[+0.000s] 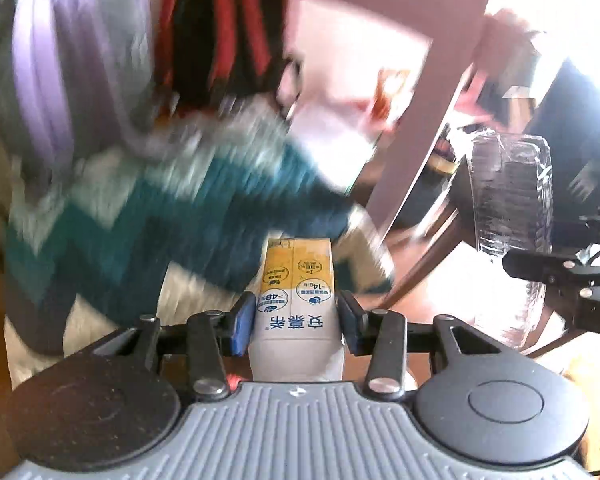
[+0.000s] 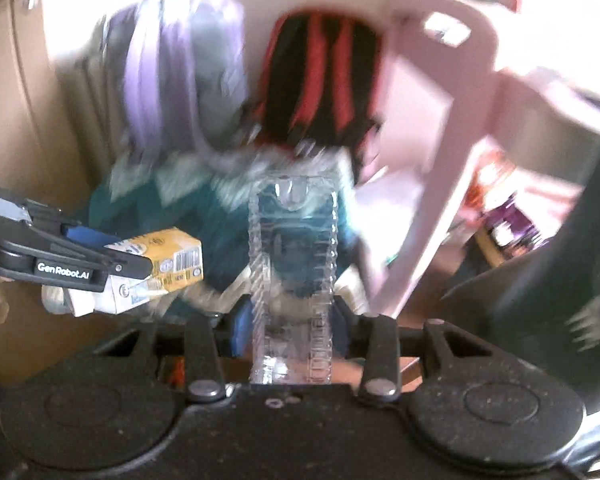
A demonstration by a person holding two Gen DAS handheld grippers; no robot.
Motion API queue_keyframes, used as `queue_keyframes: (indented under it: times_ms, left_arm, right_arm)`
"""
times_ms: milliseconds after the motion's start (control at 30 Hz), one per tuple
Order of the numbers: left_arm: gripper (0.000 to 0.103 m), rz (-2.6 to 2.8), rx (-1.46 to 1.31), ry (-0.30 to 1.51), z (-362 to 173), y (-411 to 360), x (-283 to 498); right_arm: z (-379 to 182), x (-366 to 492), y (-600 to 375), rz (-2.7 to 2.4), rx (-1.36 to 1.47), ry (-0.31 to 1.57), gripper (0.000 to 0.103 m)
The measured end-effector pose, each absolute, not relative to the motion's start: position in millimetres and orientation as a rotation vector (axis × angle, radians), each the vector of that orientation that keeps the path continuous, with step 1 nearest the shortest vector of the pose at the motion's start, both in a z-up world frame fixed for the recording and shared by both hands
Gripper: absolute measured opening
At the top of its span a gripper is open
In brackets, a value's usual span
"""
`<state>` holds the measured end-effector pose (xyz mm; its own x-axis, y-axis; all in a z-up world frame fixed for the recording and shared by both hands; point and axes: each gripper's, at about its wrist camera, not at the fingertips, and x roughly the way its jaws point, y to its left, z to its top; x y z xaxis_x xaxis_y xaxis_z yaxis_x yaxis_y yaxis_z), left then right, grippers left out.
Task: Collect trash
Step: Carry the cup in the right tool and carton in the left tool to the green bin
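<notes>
Both tools carry trash, seemingly toward disposal: left tool (image 1: 296,316) clamps the milk carton (image 1: 296,300), right tool (image 2: 292,320) grips the clear plastic container (image 2: 292,264).

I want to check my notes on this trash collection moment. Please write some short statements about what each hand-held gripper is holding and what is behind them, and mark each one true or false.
1. The left hand-held gripper holds a white and yellow drink carton. True.
2. The right hand-held gripper is empty. False: it is closed on a clear plastic container.
3. A black and red backpack is in the background. True.
4. The carton is a green glass bottle. False: it is a printed paper carton.
5. A pink chair is visible behind the container. True.
</notes>
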<state>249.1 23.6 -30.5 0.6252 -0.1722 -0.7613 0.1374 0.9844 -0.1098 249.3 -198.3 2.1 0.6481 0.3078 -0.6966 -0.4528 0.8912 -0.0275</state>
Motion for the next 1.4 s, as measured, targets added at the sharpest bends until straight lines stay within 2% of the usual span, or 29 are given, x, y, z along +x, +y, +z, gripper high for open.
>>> queue_keyframes:
  times_ms: [400,600,767,967,1200,1400]
  left_arm:
    - [0.043,-0.326,-0.024,0.633,142.2,-140.6,308.2]
    - [0.043,-0.419,-0.034,0.556,197.9,-224.5,335.6]
    - [0.043,-0.477,-0.006,0.561,199.6,-285.8,354.9]
    - [0.043,-0.503,0.043,0.641,163.7,-341.1,378.8]
    - [0.043,-0.494,0.122,0.725,126.7,-362.7,394.0]
    - [0.043,-0.457,0.171,0.768,107.5,-372.5,408.3]
  right_arm:
    - [136.3,272.3,-356.0,0.178,-0.096,0.518,0.039]
    - [156.8,301.2,-428.2,0.037,-0.005,0.490,0.039]
    - [157.6,314.1,-472.1,-0.026,0.057,0.487,0.039]
    - [114.3,333.0,-500.8,-0.084,0.093,0.564,0.040]
    - [85.9,345.1,-503.7,-0.092,0.060,0.666,0.044]
    - [81.3,343.2,-500.5,-0.089,-0.015,0.675,0.048]
